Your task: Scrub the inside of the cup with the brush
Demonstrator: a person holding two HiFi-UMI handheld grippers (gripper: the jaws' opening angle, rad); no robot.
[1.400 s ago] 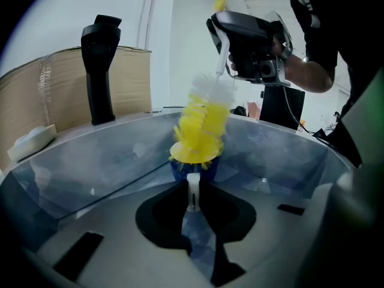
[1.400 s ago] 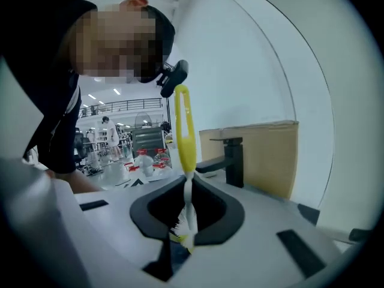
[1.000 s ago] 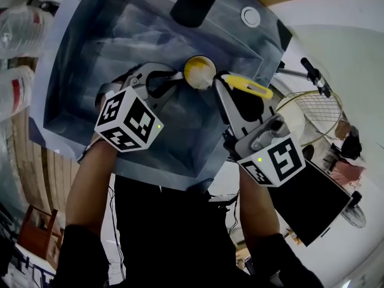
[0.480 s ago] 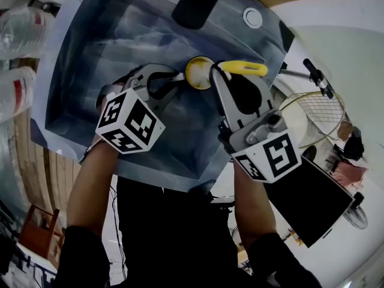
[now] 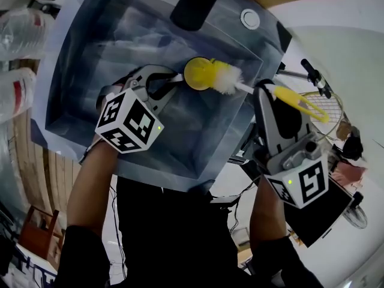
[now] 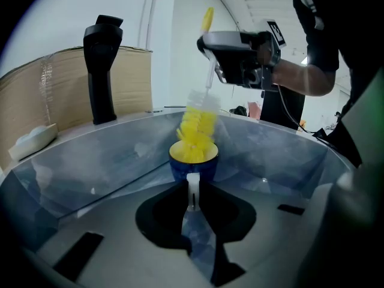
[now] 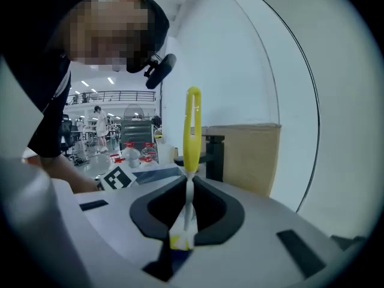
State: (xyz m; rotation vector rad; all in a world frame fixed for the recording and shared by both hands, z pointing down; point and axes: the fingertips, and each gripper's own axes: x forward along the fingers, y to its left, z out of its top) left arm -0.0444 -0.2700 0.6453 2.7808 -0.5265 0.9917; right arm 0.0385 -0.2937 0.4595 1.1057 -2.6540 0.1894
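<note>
Yellow bristles at the mouth of the cup point(image 5: 199, 74), and that's the brush point(image 5: 227, 83) with just its tip inside! Most of the fluffy head, yellow low down and white above, stands clear of the rim. The cup, blue outside and yellow inside, hangs over the middle of the sink point(image 5: 90, 53), off the basin floor. The left tongs point(image 5: 177, 78) are pressed together on the cup's white handle; the left gripper view shows that handle pinched upright between the tips point(image 6: 192, 191), mouth tipped up behind it. Over at the sink's right rim, the right tongs point(image 5: 264, 90) are clamped on the brush's thin white stem, and its looped yellow grip pokes out past the sink's edge. The right gripper view point(image 7: 189, 191) has the stem squeezed tight between the jaws, the yellow loop rising straight above them. At the sink's far edge stands a black tap point(image 5: 195, 2), with a round white button point(image 5: 250, 18) on the sink's far right corner. A wire basket point(image 5: 324, 110) sits off the sink's right side.
</note>
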